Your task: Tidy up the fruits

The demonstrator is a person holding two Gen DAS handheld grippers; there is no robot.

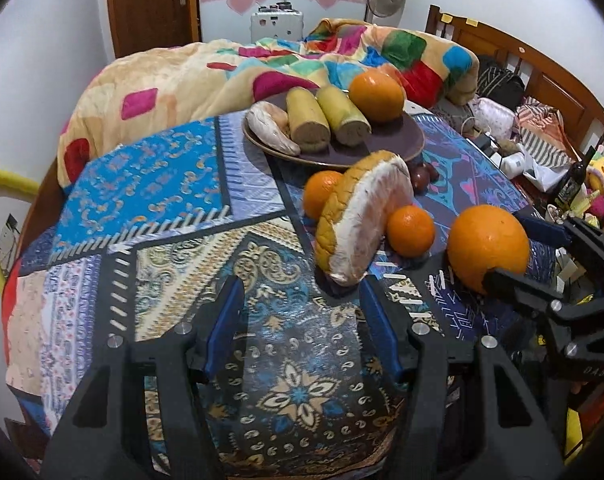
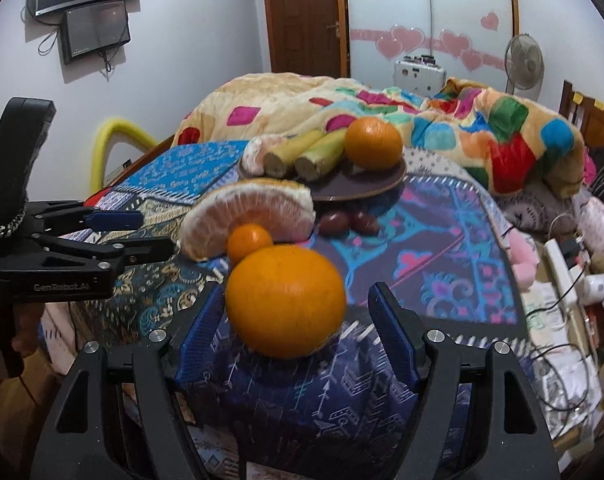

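— Where do we stand with our right gripper (image 2: 298, 336)?

— Its jaws are spread wide, and the big orange (image 2: 285, 300) sits on the patterned cloth (image 2: 422, 248) between its blue pads (image 2: 198, 340). We cannot tell whether the left pad touches the fruit; the right pad is clearly apart from it.

— And our left gripper (image 1: 302, 324)?

— Released too, jaws wide with nothing between them, hovering over the cloth. The pomelo wedge (image 1: 362, 216) stands just ahead of its right finger.

— What else lies loose?

— A small orange (image 1: 410, 230) right beside the wedge, another small orange (image 1: 322, 192) behind it, and a few dark red fruits (image 2: 348, 222) near the plate's edge.

— What do we see on the plate (image 1: 398, 140)?

— It is brown and sits at the far side of the cloth, holding a second big orange (image 1: 377, 96), two cut yellowish-green pieces (image 1: 324, 118) lying side by side, and a peeled pomelo piece (image 1: 270, 126) at its left rim. Behind it a colourful blanket (image 1: 222, 72) is heaped on the bed.
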